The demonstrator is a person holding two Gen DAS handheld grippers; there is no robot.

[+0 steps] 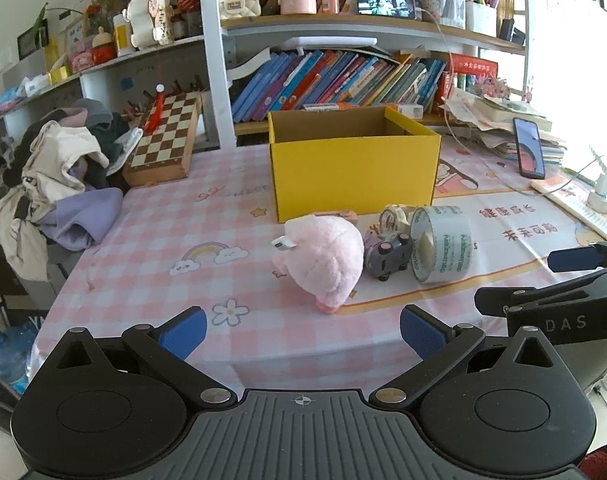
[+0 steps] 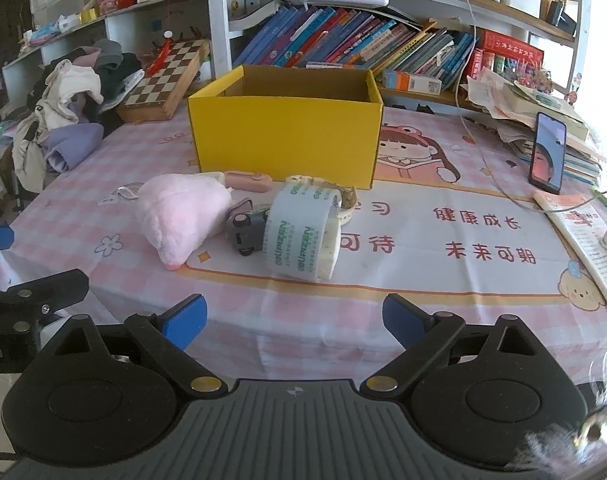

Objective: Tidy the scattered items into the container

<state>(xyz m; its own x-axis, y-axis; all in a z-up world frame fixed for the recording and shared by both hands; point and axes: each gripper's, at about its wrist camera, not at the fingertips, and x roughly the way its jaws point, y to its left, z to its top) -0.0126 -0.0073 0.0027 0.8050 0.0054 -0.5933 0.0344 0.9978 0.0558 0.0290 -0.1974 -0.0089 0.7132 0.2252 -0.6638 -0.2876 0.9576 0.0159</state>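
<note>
An open yellow cardboard box [image 1: 353,172] [image 2: 287,136] stands on the pink checked tablecloth. In front of it lie a pink plush toy [image 1: 323,264] [image 2: 179,212], a grey toy car [image 1: 387,256] [image 2: 245,232], a roll of clear tape [image 1: 443,244] [image 2: 303,236], a cream watch [image 1: 395,216] [image 2: 347,200] and a small pink gadget [image 2: 249,180]. My left gripper [image 1: 303,334] is open and empty, near the table's front edge facing the plush. My right gripper [image 2: 293,320] is open and empty, facing the tape; it also shows at the right of the left wrist view [image 1: 519,280].
A chessboard box [image 1: 163,140] and a pile of clothes [image 1: 59,176] lie at the left. A propped phone [image 2: 549,158], stacked papers and a cable are at the right. Bookshelves [image 1: 343,84] stand behind the box. A water jug [image 1: 7,356] sits on the floor at left.
</note>
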